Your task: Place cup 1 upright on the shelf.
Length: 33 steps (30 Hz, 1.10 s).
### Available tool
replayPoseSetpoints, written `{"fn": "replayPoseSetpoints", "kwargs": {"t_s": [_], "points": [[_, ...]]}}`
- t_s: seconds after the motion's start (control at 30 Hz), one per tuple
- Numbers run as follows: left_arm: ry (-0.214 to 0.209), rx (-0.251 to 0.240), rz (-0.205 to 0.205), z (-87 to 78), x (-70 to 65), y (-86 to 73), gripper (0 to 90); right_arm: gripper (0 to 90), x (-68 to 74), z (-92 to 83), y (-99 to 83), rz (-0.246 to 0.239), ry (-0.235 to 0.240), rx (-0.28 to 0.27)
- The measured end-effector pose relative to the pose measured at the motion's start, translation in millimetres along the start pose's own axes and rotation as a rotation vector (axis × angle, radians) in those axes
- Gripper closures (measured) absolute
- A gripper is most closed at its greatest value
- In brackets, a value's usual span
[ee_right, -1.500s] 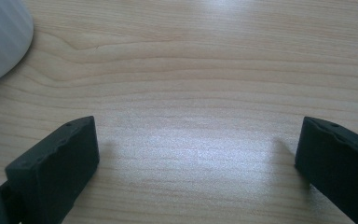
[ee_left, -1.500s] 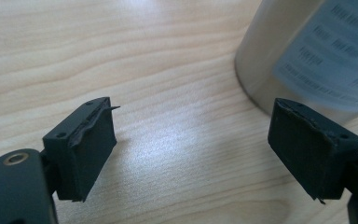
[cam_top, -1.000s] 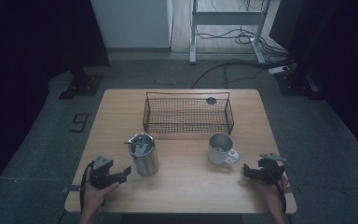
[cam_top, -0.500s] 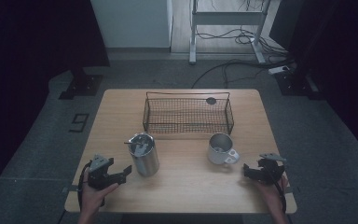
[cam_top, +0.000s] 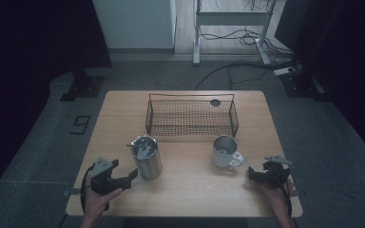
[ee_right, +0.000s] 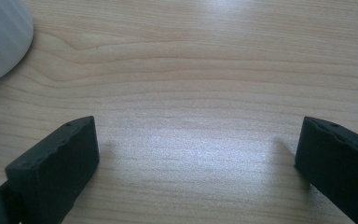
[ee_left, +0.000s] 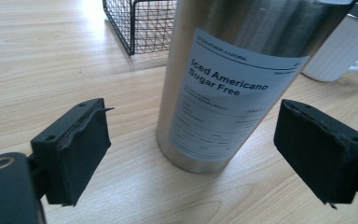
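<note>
Steel tumbler [cam_top: 147, 156] upright on the wooden table [cam_top: 190, 190], left of centre, just in front of the wire basket [cam_top: 191, 115]. Printed label reading "Iced Americano Sugar Free" facing the left gripper [cam_top: 130, 175], as seen in the left gripper view [ee_left: 223, 93]. Left gripper [ee_left: 193, 154] low at the near left of the table, pointed at the tumbler's lower half, just short of it and not touching. Jaws wide apart, having just been opening, with nothing between the pads; tumbler beyond the tips, lined up with the gap.

White mug [cam_top: 225, 152] to the right of the tumbler, well apart from it, handle turned toward the right gripper [cam_top: 253, 174]. Right gripper [ee_right: 196, 154] near the front right edge, jaws spread wide over bare wood, holding nothing; edge of the mug [ee_right: 0, 37] at the upper left of the right gripper view.
</note>
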State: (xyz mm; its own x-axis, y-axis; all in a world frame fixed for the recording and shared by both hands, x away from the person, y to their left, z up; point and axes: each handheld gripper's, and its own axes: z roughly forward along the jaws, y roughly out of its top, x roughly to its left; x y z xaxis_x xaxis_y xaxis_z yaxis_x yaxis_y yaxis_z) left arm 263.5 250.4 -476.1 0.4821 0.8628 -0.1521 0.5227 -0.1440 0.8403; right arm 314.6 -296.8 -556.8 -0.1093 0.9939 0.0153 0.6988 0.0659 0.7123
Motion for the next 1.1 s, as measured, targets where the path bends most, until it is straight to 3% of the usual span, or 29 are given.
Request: {"fn": "replayPoseSetpoints", "kwargs": {"t_s": [0.13, 0.6, 1.1], "points": [[-0.018, 0.006, 0.002, 1.8, -4.6, 1.8, 5.1, 0.0, 0.0, 0.0, 0.0, 0.000, 0.000, 0.000], [-0.052, 0.009, 0.037, 15.9, -18.1, 7.0, 1.6, 0.0, 0.0, 0.0, 0.0, -0.001, 0.000, 0.000], [-0.037, 0.003, 0.038, 33.8, -22.8, 15.4, 0.9, 0.0, 0.0, 0.0, 0.0, 0.000, 0.000, 0.000]]}}
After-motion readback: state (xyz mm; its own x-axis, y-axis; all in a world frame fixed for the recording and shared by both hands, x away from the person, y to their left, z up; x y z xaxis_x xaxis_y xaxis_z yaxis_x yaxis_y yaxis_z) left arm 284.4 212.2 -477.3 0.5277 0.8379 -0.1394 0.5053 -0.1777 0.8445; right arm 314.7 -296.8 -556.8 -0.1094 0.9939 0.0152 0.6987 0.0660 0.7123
